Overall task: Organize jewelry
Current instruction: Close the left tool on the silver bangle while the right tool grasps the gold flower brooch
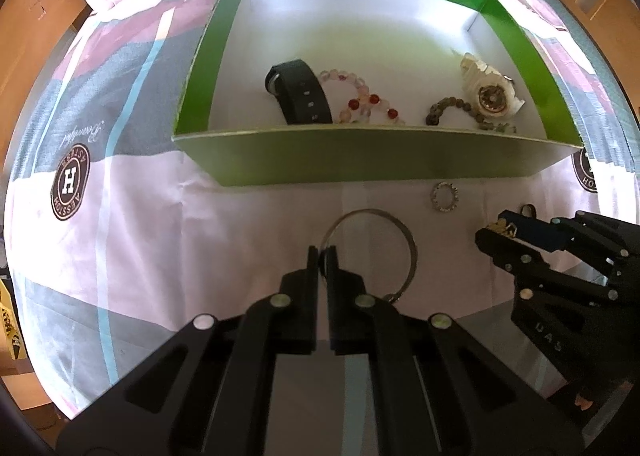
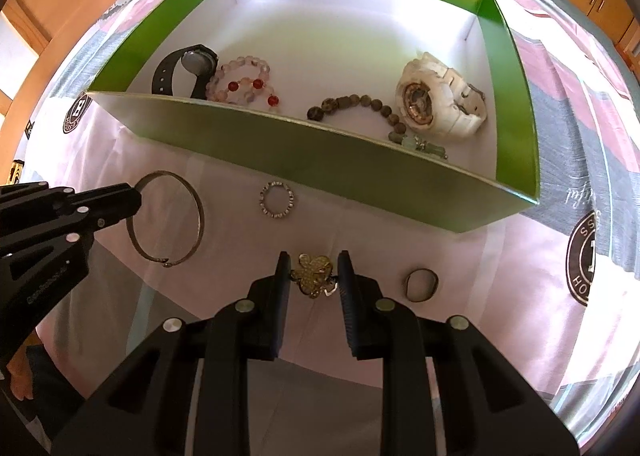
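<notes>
A green box (image 2: pixel 360 159) with a white inside sits on a bed covered by a pink, grey and white patterned sheet (image 2: pixel 540 268). Inside the box, a black watch (image 2: pixel 192 63) lies at the left, touching a bracelet of pale pink and red beads (image 2: pixel 244 83). Towards the right, a bracelet of brown beads (image 2: pixel 348 103) curves beside a white watch (image 2: pixel 436 99).

On the sheet in front of the box lie more pieces. The left gripper (image 1: pixel 322 256) has its fingers pressed together on the rim of a thin silver bangle (image 2: pixel 168 219), pinching it at one edge. To the right of the bangle, a small sparkly ring (image 2: pixel 276 199) lies on the sheet near the box wall.

The right gripper (image 2: pixel 314 276) is closed on a gold flower-shaped ornament (image 2: pixel 312 274), with one finger against each side of it. A dark plain ring (image 2: pixel 420 284) lies on the sheet just to the right of that gripper.
</notes>
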### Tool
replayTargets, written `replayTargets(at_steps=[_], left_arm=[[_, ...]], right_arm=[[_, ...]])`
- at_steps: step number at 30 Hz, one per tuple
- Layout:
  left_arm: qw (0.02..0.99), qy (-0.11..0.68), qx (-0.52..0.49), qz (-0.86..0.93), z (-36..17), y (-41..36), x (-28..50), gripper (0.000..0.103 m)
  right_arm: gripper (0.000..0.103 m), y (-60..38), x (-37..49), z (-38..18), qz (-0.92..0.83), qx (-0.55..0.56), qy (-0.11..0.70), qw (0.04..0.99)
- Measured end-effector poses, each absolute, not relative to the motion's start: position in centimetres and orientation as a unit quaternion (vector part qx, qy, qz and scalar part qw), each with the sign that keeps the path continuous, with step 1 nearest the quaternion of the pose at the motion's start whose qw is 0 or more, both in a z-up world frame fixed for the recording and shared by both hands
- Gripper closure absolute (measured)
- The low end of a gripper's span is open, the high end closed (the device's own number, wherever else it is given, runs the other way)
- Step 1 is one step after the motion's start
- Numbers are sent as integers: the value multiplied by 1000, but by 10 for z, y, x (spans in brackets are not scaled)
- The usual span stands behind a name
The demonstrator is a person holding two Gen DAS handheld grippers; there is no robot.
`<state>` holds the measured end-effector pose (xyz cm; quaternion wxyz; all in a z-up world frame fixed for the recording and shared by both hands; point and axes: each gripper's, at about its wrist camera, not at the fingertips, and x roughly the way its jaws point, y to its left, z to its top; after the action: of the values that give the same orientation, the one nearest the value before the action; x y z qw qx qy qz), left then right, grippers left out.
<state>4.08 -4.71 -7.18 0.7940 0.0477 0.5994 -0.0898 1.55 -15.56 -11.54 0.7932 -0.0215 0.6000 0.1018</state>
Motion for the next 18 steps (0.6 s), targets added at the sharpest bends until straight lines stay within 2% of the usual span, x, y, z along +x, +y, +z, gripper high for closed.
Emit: replayTargets(at_steps=[18], left_arm=[[797, 594, 55, -97, -81, -49, 42, 99]], right_arm=[[79, -155, 16, -120, 104, -21, 601, 792]])
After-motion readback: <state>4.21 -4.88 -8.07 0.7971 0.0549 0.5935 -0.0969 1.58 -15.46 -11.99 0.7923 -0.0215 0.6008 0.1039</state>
